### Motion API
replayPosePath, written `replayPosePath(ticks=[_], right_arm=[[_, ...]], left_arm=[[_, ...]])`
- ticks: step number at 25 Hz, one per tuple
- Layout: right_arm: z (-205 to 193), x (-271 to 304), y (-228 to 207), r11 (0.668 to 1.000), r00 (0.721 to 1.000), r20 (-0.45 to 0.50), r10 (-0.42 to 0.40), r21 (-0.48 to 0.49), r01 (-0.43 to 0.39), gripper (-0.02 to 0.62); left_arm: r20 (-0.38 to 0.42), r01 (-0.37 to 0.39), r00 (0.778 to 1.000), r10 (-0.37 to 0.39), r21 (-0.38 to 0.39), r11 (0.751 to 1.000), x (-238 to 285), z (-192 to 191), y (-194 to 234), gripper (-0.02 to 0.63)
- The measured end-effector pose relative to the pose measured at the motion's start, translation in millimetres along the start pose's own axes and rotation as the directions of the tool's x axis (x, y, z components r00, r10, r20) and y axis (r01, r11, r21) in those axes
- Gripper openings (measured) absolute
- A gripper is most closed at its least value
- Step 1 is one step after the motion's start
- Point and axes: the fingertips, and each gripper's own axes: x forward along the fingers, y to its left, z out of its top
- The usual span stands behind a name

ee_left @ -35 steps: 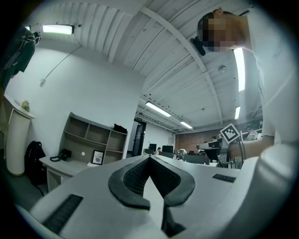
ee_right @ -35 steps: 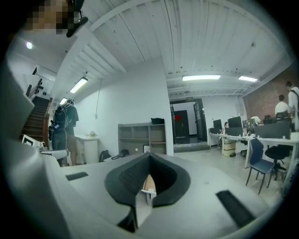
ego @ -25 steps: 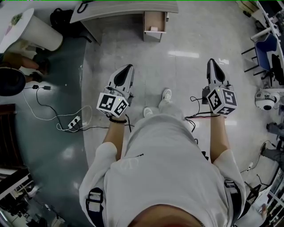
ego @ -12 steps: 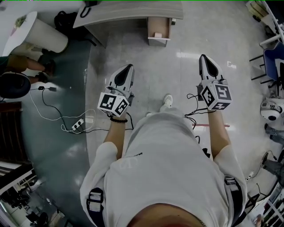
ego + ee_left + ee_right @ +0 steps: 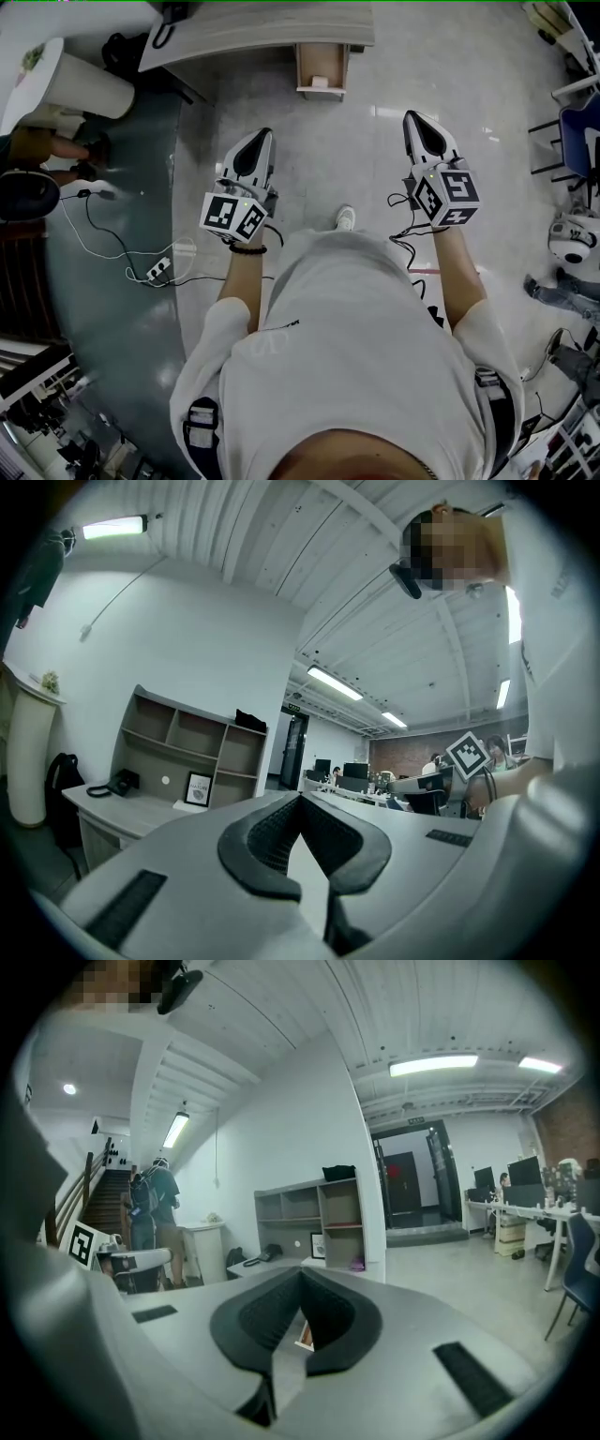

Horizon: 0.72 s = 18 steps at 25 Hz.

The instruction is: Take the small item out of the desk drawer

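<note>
A grey desk [image 5: 253, 23] stands at the top of the head view, with its wooden drawer [image 5: 322, 67] pulled open toward me. A small pale item [image 5: 321, 82] lies inside the drawer. My left gripper [image 5: 260, 134] is held over the floor, below and left of the drawer, jaws shut and empty. My right gripper [image 5: 413, 117] is to the drawer's lower right, also shut and empty. In the left gripper view the left gripper [image 5: 300, 799] points past the desk [image 5: 112, 808] and its shelf unit [image 5: 192, 752]. In the right gripper view the right gripper [image 5: 301, 1272] points at the desk [image 5: 267, 1265].
A power strip with cables [image 5: 159, 272] lies on the floor at left, near a white round stand [image 5: 80, 80] and a seated person [image 5: 37, 150]. Chairs [image 5: 577, 122] and a white device [image 5: 572, 234] stand at right. My shoe [image 5: 345, 217] shows between the grippers.
Both grippers have moved forward toward the desk, and the right one has drifted left toward the drawer. I have stepped closer. Both jaws stay shut.
</note>
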Motion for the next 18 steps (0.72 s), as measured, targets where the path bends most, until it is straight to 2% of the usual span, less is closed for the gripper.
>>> replayPosePath(ticks=[11, 18], right_arm=[[-11.8, 44.6, -16.1, 0.997, 0.999, -0.027, 0.044, 0.068, -0.042, 0.0], [-19.1, 86.4, -20.7, 0.998, 0.997, -0.065, 0.031, 0.065, -0.027, 0.0]], left_arm=[[-0.028, -0.05, 0.998, 0.05, 0.001, 0.999, 27.0, -5.4, 24.1, -0.002], [-0.035, -0.022, 0.999, 0.021, -0.017, 1.0, 64.7, -7.1, 62.5, -0.002]])
